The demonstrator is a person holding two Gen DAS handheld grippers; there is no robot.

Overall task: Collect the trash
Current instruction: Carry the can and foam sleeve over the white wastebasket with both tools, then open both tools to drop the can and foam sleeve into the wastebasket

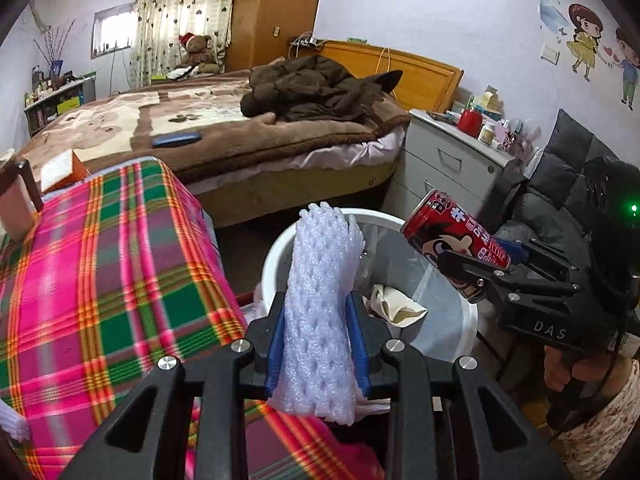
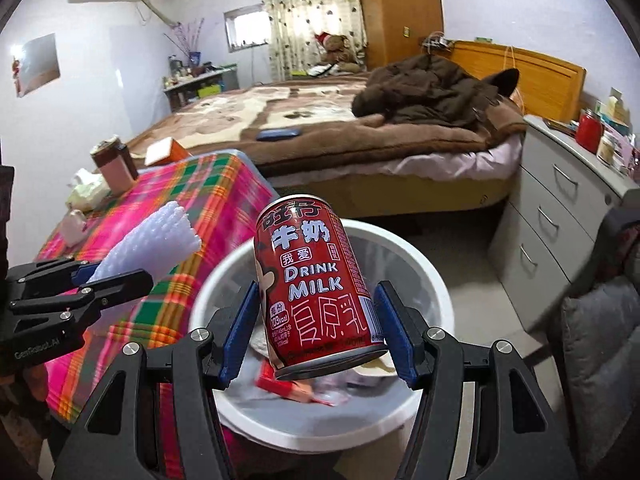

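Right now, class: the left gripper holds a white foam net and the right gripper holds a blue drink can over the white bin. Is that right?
Not quite. The can in the right gripper is red, as the right wrist view shows. The left gripper does hold the foam net, and both are over the white bin.

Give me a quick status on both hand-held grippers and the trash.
Left hand-held gripper shut on white foam net. Right hand-held gripper clamps red milk can. Both over white trash bin. Nothing in the way.

Materials and finishes in front of my tools

Glossy red metal can (image 2: 316,284); white dimpled foam netting (image 1: 320,320); smooth white plastic bin (image 2: 436,280); woven plaid cloth (image 1: 100,280) covers desk.
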